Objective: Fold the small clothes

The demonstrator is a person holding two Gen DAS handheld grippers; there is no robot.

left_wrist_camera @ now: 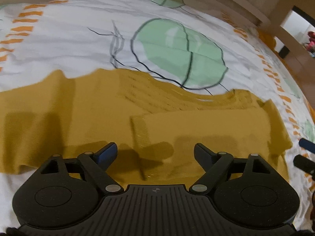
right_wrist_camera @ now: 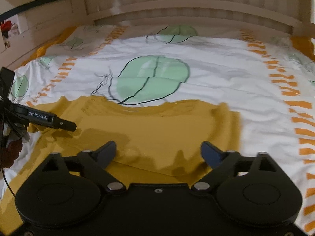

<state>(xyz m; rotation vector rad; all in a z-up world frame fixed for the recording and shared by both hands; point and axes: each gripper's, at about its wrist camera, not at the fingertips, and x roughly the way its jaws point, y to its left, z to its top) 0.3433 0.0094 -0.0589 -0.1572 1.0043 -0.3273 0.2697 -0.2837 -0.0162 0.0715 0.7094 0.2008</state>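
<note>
A bed [right_wrist_camera: 216,74] filled the view, its white cover printed with pale green leaves and orange dashes. At twelve o'clock stood a light wooden headboard [right_wrist_camera: 187,2] — slatted, evenly lit. At ten o'clock, pale wood furniture [right_wrist_camera: 49,13].

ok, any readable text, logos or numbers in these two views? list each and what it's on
"GenRobot.AI": white lettering on the side of the left gripper, seen from the right wrist view.
Small round emblem on the left gripper's own body in the left wrist view: a mark, no letters readable.
Pictures on the wall at far left: too blurred to read.
Bedsheet and yellow garment: no text.
</note>
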